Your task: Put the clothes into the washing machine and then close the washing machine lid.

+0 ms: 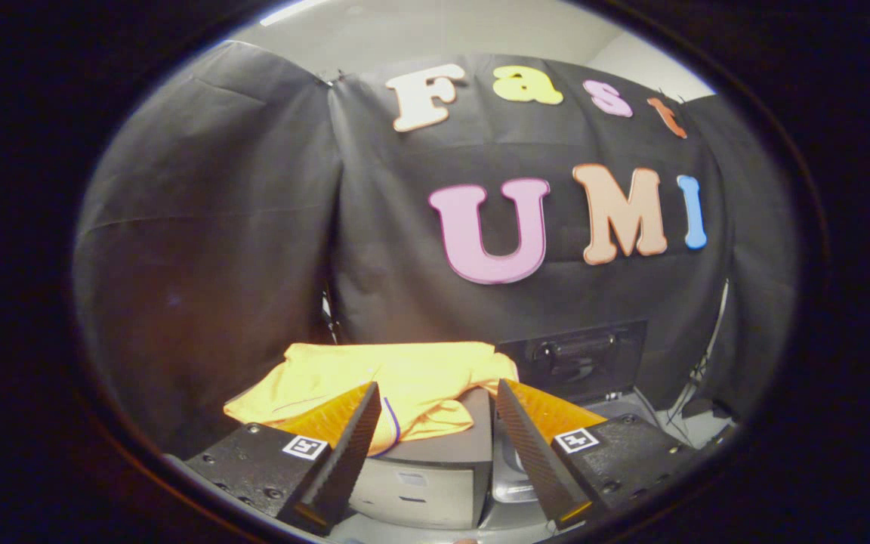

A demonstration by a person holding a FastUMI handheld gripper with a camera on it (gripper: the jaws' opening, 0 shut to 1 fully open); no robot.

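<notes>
Gripper view. The claw (435, 423) is spread wide, its two ribbed black fingers (344, 453) apart with nothing pressed between them; each carries an orange side panel and a small square marker on its black base.

Landmark: a grey box-like unit (424, 483), standing just ahead of the fingers and partly between them. It looks like a small appliance or drawer unit; whether it is the washing machine cannot be told from here.

The clothes, a yellow-orange garment (405, 374), lie spread over the top of the grey unit and hang off its near-left corner, beyond the fingertips. A thin dark blue line runs along one hem close to the left finger. The left fingertip overlaps the garment's edge in the view; contact cannot be told.

Right of the grey unit and behind it, a black case with a handle (575, 359) stands against the booth's black cloth wall (216, 249). A glossy grey surface (510, 476) shows just right of the unit, between the fingers. Cables (695, 378) hang further right of the black case.
</notes>
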